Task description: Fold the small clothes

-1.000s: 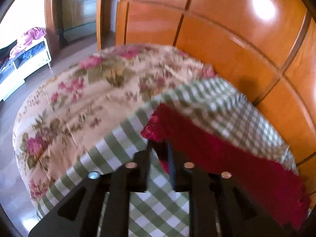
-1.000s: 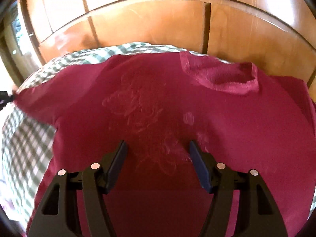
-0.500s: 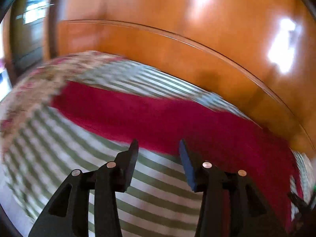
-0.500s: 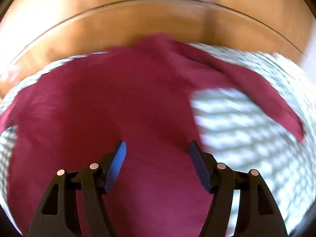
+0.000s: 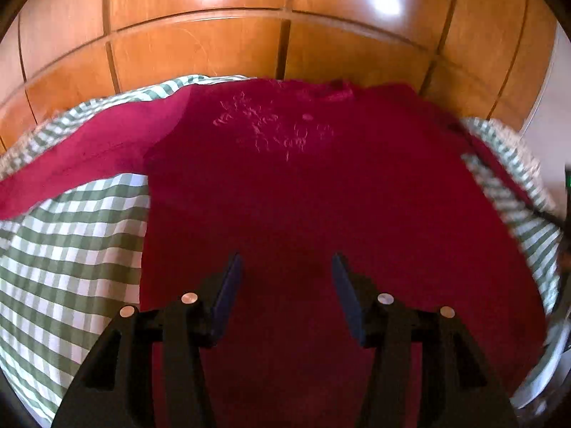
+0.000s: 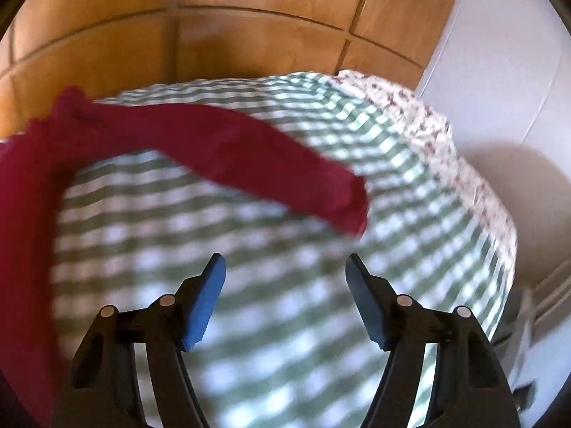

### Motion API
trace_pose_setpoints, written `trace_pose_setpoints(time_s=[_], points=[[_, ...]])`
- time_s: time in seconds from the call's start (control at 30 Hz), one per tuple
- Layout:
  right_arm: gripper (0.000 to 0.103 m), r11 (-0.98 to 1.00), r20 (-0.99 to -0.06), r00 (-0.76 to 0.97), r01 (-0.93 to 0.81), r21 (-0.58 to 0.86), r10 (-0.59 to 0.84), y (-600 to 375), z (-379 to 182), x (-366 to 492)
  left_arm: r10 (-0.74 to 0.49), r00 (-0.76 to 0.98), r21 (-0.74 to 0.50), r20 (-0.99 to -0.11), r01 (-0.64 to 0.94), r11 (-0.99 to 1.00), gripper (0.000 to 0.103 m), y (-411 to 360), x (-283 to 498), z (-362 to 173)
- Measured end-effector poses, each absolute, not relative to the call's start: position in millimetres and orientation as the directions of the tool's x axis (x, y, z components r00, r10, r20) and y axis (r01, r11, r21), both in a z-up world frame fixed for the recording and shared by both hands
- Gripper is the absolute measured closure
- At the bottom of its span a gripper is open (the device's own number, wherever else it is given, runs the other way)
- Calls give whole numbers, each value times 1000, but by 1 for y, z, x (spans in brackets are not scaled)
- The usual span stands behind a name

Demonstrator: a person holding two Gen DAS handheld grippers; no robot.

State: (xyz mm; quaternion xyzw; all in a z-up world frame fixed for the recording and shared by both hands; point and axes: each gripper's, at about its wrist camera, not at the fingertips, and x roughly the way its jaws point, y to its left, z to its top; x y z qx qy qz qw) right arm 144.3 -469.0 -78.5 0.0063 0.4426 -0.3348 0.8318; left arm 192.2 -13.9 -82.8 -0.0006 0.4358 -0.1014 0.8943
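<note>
Left wrist view shows the left gripper (image 5: 285, 267) spread wide and empty above the dark red long-sleeved knit top (image 5: 321, 192), which lies flat on the green-and-white checked cloth (image 5: 71, 249) ahead of and beneath its fingers. Right gripper (image 6: 283, 267) is likewise parted and grasping nothing over the checked cloth (image 6: 285, 321), with a red sleeve (image 6: 249, 164) stretched across ahead of its fingertips.

Left tool (image 5: 285, 267) is wide open, its two dark fingers (image 5: 228, 285) spread apart and pointing straight ahead, nothing between them. Right tool (image 6: 285, 267) the same story: jaws parted wide, blue pads (image 6: 203, 303) facing each other across an empty gap (the ridged edge of the left pad shows clearly). Both sit level, black frames low in their own views.
</note>
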Motion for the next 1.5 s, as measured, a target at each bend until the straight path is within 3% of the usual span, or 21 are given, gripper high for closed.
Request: trace_pose_setpoints(time_s=[0.17,0.23,0.3,0.4,0.63,0.73,0.87,0.9,0.97,1.0,1.03,1.2,1.3,1.4,1.47,1.5], points=[[40,760,-767,283,531,-375,-576,-516,-113,181,-163,572,-84,-804,162,983,49,-17,194,-89],[92,750,-763,261,526,-402,-592,-524,-112,192,-157,577,-73,-801,167,983,48,-18,194,-89],[99,747,-755,262,519,-416,-602,-523,-106,191,-146,583,-54,-800,172,984,48,-19,195,-90],[100,760,-734,315,508,-406,-602,-520,-72,180,-144,587,-50,-797,174,983,47,-19,201,-91],[100,779,-734,422,582,-231,-533,-557,28,156,-141,595,-39,-791,180,983,47,-21,218,-87],[100,758,-774,366,616,-213,-516,-595,27,178,-135,591,-42,-796,168,985,46,-22,226,-89],[99,708,-832,255,674,-212,-492,-631,-17,211,-125,574,-37,-809,163,986,44,-25,232,-94],[95,692,-840,268,703,-165,-472,-640,-26,216,-121,577,-31,-808,164,986,44,-25,233,-93],[63,633,-819,314,770,-76,-480,-652,-33,212,-111,580,-22,-807,159,987,41,-25,234,-93],[41,574,-787,333,818,-33,-520,-654,-34,202,-110,579,-24,-808,154,988,41,-24,235,-94],[36,527,-766,347,850,12,-541,-653,-36,190,-111,579,-26,-808,152,988,39,-23,235,-94],[36,522,-782,496,811,263,-378,-633,-69,147,-112,584,-36,-804,141,989,35,-20,239,-99],[53,475,-780,605,740,477,-159,-625,-102,141,-109,579,-40,-808,130,991,32,-21,242,-104],[57,487,-753,646,701,521,-125,-613,-113,156,-112,576,-54,-810,118,992,31,-19,244,-106],[71,476,-759,636,714,513,-136,-612,-116,169,-114,578,-63,-808,107,992,30,-18,244,-107],[90,483,-772,616,731,482,-160,-613,-115,175,-113,580,-63,-807,106,992,30,-18,245,-108]])
